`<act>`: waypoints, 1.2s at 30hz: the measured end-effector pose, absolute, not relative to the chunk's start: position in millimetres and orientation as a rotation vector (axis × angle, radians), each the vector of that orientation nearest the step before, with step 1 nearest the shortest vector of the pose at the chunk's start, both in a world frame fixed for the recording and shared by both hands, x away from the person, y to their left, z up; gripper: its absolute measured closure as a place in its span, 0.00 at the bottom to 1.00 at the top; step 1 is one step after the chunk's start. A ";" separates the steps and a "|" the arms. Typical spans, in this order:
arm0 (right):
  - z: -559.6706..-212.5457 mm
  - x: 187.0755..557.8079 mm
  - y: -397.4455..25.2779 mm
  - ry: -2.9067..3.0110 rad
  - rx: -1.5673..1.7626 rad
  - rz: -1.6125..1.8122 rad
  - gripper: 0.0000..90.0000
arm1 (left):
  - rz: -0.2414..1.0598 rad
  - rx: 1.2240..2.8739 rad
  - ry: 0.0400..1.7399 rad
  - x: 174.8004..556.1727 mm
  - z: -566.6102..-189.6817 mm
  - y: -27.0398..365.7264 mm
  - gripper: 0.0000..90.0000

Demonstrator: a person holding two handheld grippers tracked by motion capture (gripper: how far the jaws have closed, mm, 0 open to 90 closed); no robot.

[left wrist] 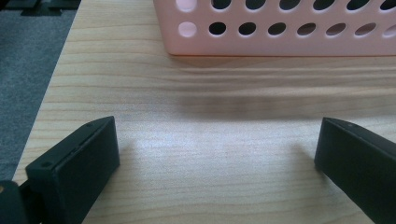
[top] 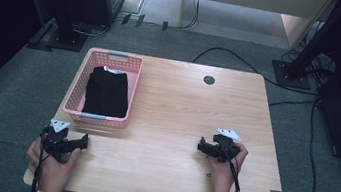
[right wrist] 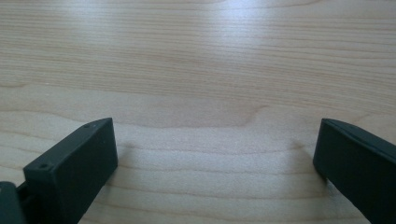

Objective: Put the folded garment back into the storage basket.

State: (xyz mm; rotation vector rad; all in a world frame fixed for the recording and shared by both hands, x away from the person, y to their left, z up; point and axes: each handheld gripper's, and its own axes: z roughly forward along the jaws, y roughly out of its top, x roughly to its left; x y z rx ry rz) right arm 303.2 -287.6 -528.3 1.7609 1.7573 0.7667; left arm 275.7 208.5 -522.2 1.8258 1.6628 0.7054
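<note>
Your left black two-jaw gripper [top: 82, 140] sits low at the near-left edge of the light wooden table [top: 175, 117], jaws spread wide, holding nothing, just short of the pink perforated plastic basket [top: 79, 83]. Inside that basket lies a folded black cloth [top: 107, 92]; its white tag is unreadable. Your right black two-jaw gripper [top: 200, 145] rests on bare wood, jaws wide, empty.

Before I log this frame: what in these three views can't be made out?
- Black garment, high view: folded in the pink basket; its type is unreadable.
- Pink basket, left gripper view: cut off by the top and right edges.
- Dark round spot on the table, high view: too small to identify.
</note>
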 end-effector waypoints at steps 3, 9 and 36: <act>-528.3 301.9 -290.6 1.751 1.767 0.763 0.00 | 0.706 1.825 1.663 275.7 -522.2 208.4 0.00; -528.4 299.2 -298.3 1.732 1.780 0.756 0.00 | 0.705 1.826 1.663 275.7 -522.2 208.5 0.00; -528.7 290.1 -321.1 1.683 1.816 0.735 0.00 | 0.705 1.826 1.663 275.7 -522.2 208.5 0.00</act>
